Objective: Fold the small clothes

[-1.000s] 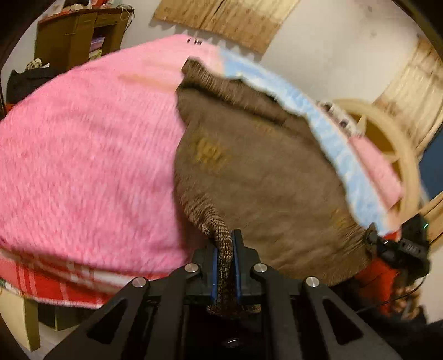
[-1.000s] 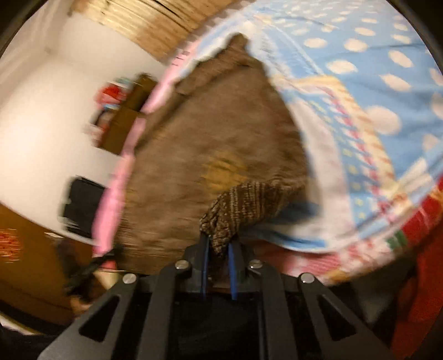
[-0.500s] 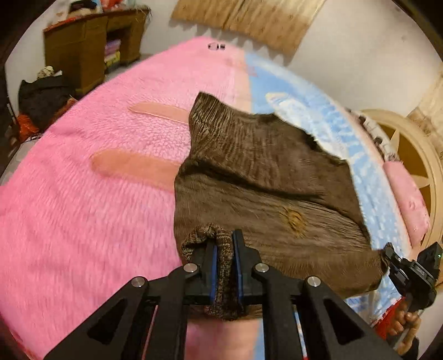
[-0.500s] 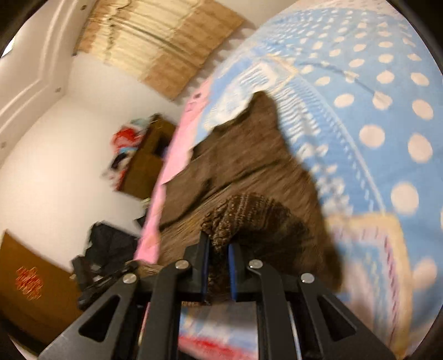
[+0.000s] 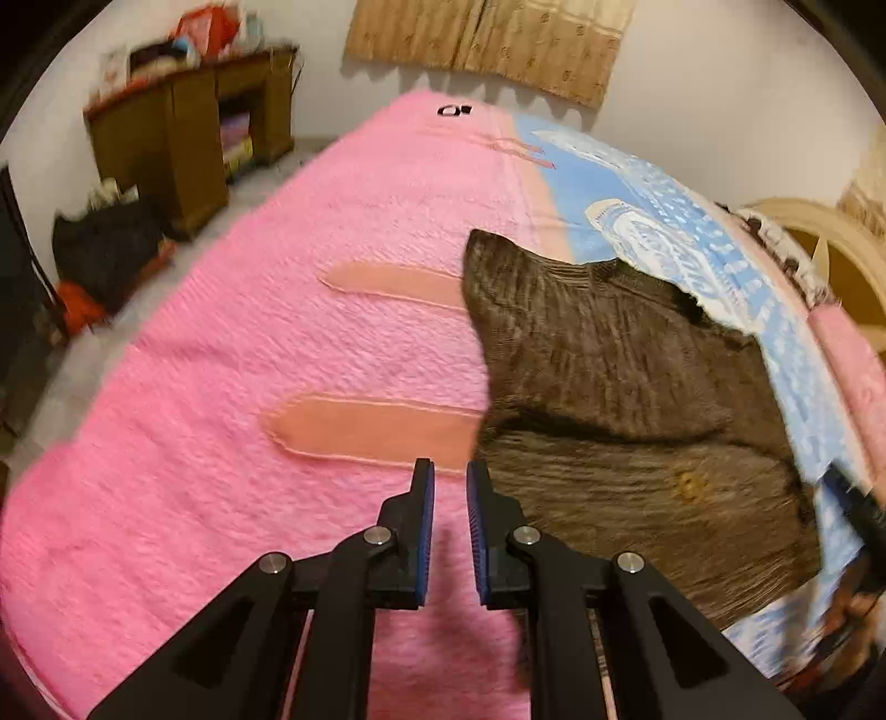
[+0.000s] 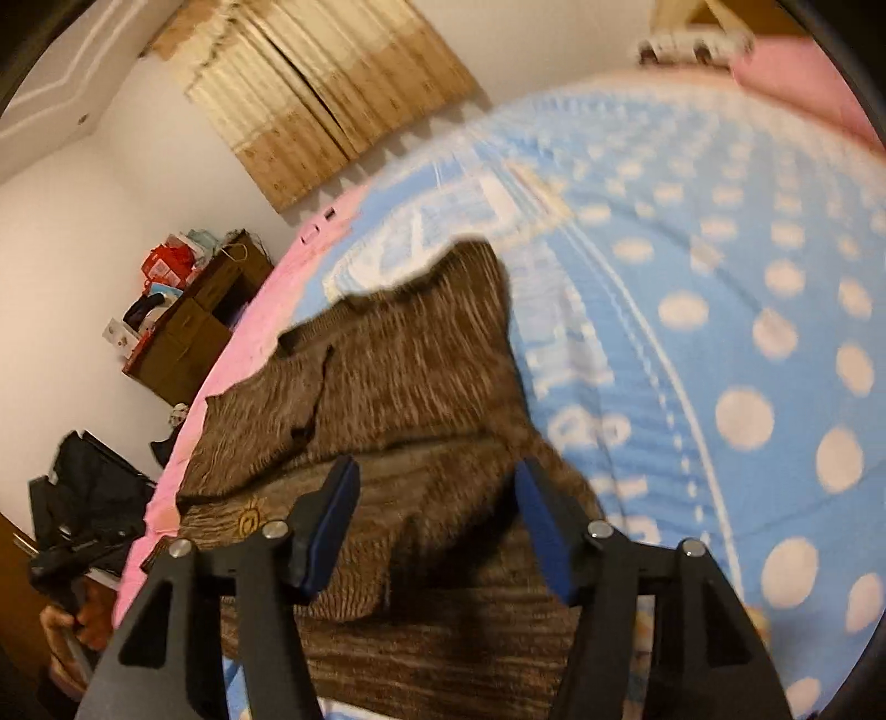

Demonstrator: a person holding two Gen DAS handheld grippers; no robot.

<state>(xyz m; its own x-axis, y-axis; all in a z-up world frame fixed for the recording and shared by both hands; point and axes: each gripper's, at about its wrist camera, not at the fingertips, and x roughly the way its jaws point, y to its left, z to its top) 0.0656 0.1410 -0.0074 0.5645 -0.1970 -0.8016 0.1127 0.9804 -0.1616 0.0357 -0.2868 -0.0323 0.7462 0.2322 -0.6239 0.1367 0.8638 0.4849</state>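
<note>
On the bed, across the seam where our pink blanket (image 5: 266, 343) meets the blue dotted sheet (image 6: 720, 310), lies the brown sweater (image 5: 609, 387). It rests flat and doubled over — the lower half is folded up onto the upper, and a small yellow mark (image 5: 686, 483) shows on the top layer. Its long axis runs across the seam, from blanket to sheet; in the left view a pointed corner (image 5: 482, 249) reaches toward the far wall and curtain (image 5: 487, 39).

We hold our left gripper (image 5: 449, 518) just off the sweater's near left edge, over the blanket. Its jaws stand a narrow slit apart, with nothing between them.

Our right gripper (image 6: 437, 520) hangs over the sweater's near right part. Its jaws are opening, already wide — knit shows in the gap below them, but the pads (image 6: 540, 520) do not press on it.

A wooden cabinet (image 5: 183, 138) stands by the far wall.
</note>
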